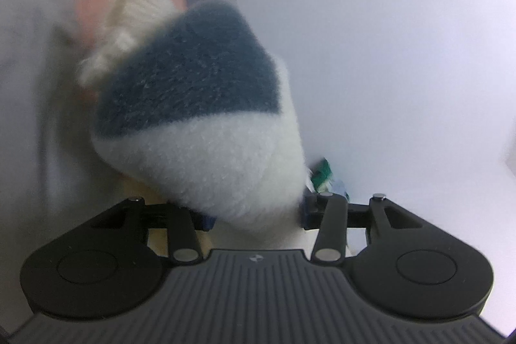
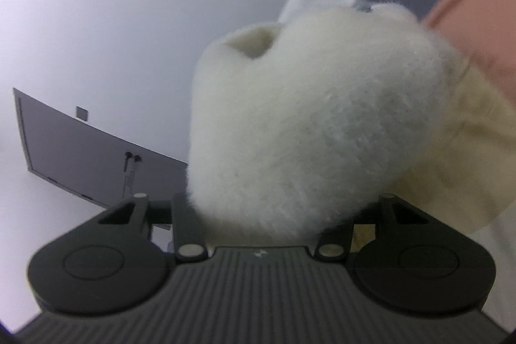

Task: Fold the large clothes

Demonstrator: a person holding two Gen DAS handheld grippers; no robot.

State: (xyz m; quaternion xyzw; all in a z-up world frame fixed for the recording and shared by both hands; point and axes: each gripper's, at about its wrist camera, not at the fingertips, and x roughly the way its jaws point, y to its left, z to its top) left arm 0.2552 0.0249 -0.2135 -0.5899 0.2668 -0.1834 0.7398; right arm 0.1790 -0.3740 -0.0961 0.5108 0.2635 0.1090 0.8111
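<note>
Left gripper (image 1: 256,208): jaws clamped on fleece (image 1: 200,118), blue band over white. Right gripper (image 2: 262,215): jaws clamped on white fleece (image 2: 306,124). Behind, pale wall (image 2: 113,5).

The fuzzy white-and-blue garment (image 1: 200,124) is covering the left gripper (image 1: 254,215) fingertips — whether the pads are pressing is not showing. In the right view the same white fleece is hiding the right gripper (image 2: 264,215) fingers. Behind it, peach and cream cloth (image 2: 477,31) is blurring out — its shape is unreadable.
</note>
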